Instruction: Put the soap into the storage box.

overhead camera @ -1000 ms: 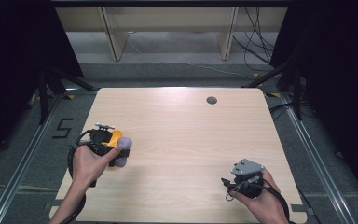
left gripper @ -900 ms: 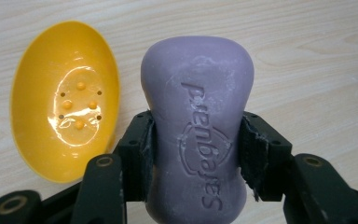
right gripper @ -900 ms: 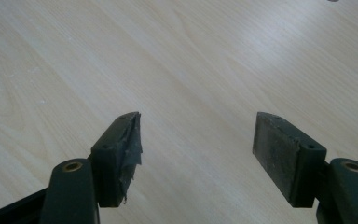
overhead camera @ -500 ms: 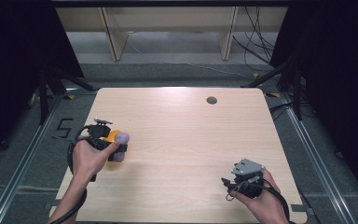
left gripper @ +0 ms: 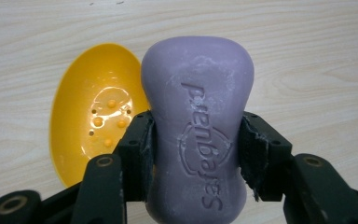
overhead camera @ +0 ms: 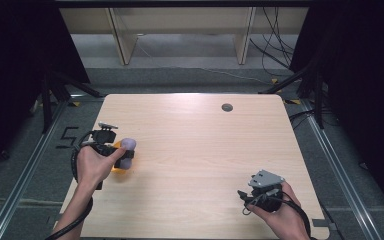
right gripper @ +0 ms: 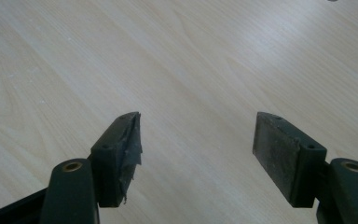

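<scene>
Since the earlier frame, the left tool shifts slightly toward the tabletop's left edge, clamped on the purple soap bar held partly above the yellow soap dish. Near the right front corner, the right tool rests gaping, nothing between its pads.

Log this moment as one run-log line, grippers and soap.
left gripper: shut on purple soap bar | yellow soap dish: empty, beside bar | right gripper: open, over bare table
</scene>
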`<control>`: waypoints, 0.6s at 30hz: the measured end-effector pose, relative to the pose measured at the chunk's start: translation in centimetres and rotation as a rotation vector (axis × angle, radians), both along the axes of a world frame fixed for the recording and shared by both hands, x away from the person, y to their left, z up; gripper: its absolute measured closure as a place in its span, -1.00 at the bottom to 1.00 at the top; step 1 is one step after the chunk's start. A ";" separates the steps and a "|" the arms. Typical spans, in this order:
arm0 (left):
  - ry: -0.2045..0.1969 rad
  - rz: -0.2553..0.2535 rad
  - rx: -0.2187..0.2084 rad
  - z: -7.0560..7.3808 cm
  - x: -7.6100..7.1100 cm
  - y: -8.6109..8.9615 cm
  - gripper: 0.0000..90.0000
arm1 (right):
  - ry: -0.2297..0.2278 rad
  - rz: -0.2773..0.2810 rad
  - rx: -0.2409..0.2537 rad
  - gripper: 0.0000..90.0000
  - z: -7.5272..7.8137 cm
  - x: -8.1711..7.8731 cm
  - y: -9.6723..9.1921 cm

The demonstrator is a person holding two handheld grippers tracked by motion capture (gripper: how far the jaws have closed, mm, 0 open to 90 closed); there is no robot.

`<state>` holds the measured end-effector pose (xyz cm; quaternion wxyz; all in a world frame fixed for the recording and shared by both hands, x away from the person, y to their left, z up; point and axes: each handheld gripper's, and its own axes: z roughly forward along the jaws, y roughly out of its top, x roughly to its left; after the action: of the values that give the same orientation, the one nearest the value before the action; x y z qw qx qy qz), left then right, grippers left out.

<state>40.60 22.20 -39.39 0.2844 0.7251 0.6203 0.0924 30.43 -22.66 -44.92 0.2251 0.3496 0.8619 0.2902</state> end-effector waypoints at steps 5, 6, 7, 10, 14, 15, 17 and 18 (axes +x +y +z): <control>0.008 0.017 0.006 -0.3 0.4 0.7 0.09 | -0.020 0.007 -0.005 -0.26 0.0 0.1 -0.1; 0.011 0.025 0.007 -0.5 0.5 0.9 0.09 | -0.012 0.002 -0.003 -0.26 0.0 0.1 -0.1; 0.011 0.025 0.007 -0.5 0.5 0.9 0.09 | -0.012 0.002 -0.003 -0.26 0.0 0.1 -0.1; 0.022 0.022 0.012 -0.7 0.8 1.3 0.09 | -0.021 0.005 -0.006 -0.26 0.0 0.1 -0.1; 0.017 0.030 0.013 -1.0 1.1 1.6 0.09 | -0.018 0.017 0.001 -0.26 0.0 0.2 -0.1; 0.017 0.030 0.013 -1.0 1.1 1.6 0.09 | -0.018 0.017 0.001 -0.26 0.0 0.2 -0.1; 0.017 0.018 0.027 -1.0 1.2 1.9 0.09 | -0.004 -0.007 -0.001 -0.26 0.0 0.0 -0.1; 0.017 0.018 0.027 -1.0 1.2 1.9 0.09 | -0.022 0.006 -0.005 -0.26 0.0 0.1 -0.2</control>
<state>41.85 24.11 -40.42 0.2682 0.7240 0.6280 0.0972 30.57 -22.81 -44.93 0.2346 0.3431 0.8612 0.2924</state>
